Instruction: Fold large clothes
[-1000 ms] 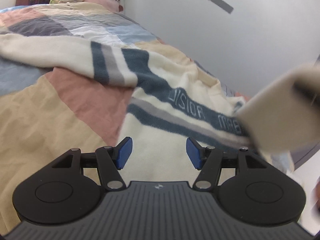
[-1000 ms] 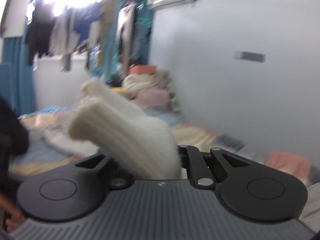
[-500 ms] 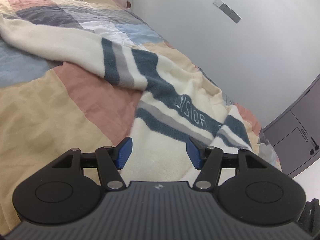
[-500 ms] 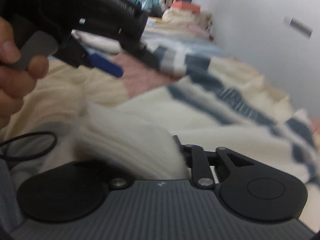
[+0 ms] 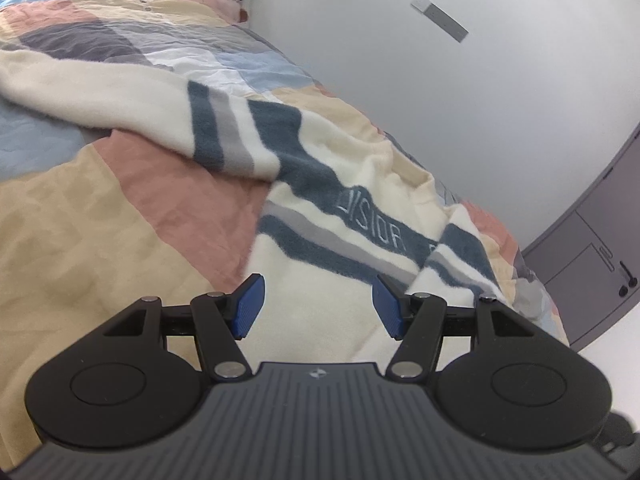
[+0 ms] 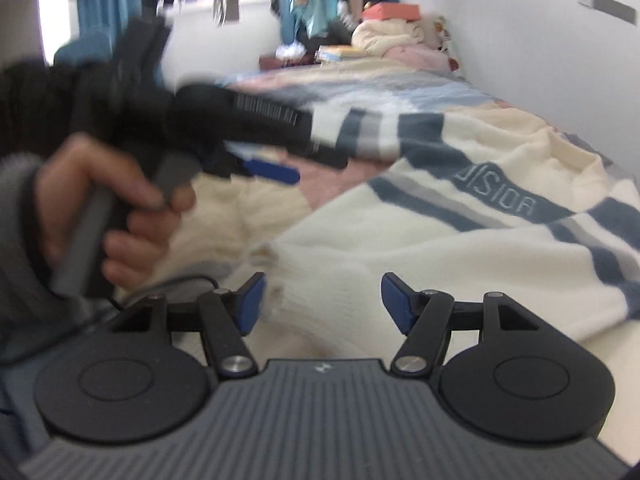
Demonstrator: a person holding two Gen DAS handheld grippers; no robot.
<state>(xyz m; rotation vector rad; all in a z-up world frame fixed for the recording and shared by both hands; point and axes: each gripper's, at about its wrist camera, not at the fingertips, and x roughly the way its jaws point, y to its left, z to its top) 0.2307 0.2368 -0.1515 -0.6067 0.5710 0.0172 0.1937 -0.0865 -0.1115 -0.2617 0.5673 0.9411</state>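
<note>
- The big cream sweater (image 5: 352,216) with blue and grey stripes lies spread on the patchwork bed cover (image 5: 100,216).
- The left gripper (image 5: 318,304) has its blue tips apart, holding nothing.
- The right gripper (image 6: 322,300) is opening; the sweater's cuff (image 6: 320,280) lies loose between its tips.

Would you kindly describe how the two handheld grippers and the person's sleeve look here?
Both the left gripper and the right gripper have ribbed dark grey bodies, black linkage arms with silver pivot screws and round black side discs, and ridged blue pads. From the right wrist, the left gripper shows a grey handle and white lettering. A thin black cable runs beneath. The sleeve is grey.
</note>
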